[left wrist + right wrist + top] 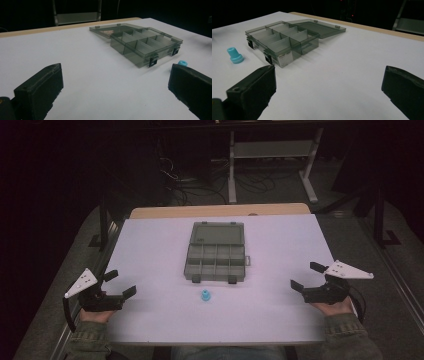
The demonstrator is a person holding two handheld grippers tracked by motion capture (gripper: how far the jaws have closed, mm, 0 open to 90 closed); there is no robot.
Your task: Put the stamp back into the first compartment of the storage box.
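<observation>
The left hand-held gripper (120,282) rests low at the near left side of the white surface (150,250). Its two black jaws stand wide apart, and nothing is between them. The right hand-held gripper (306,276) rests at the near right side. Its jaws are wide apart too, with only bare surface between them.

A small blue cap (205,295) stands on the surface between the two hand-held grippers, well apart from both. In the left gripper view the small blue cap (182,62) peeks out just past the tip of the jaw on the right. In the right gripper view the small blue cap (235,55) stands off to the left, beyond the jaw on that side. It looks like it has a wider base and a thinner top, but the room is dim, so that is hard to be sure of.

A grey see-through box (216,262) lies open just behind the cap, farther from both hand-held grippers. Its lid (218,233) lies flat on the far side. The box has many little compartments, and they look empty.
</observation>
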